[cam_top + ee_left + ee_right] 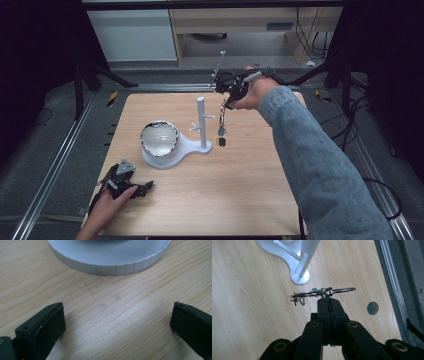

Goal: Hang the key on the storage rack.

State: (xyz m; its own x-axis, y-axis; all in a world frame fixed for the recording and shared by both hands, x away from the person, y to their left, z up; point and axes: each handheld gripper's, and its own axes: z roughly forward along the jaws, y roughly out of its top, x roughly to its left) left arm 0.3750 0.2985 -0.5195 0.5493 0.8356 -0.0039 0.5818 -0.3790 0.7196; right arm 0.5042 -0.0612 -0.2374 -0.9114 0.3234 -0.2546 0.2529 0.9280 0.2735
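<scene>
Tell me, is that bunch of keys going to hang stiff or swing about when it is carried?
Likely to swing: the bunch of keys dangles loose below the right claw, clear of the table. It probably turns easily too, since the shut claw pinches only the thin ring. It looks light, so a slip seems unlikely.

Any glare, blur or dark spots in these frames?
High view: surroundings dark, table evenly lit, glare on the bowl. Left gripper view: pale sheen on the wood between the jaws, white base sharp. Right gripper view: key ring sharp, near linkage soft.
</scene>
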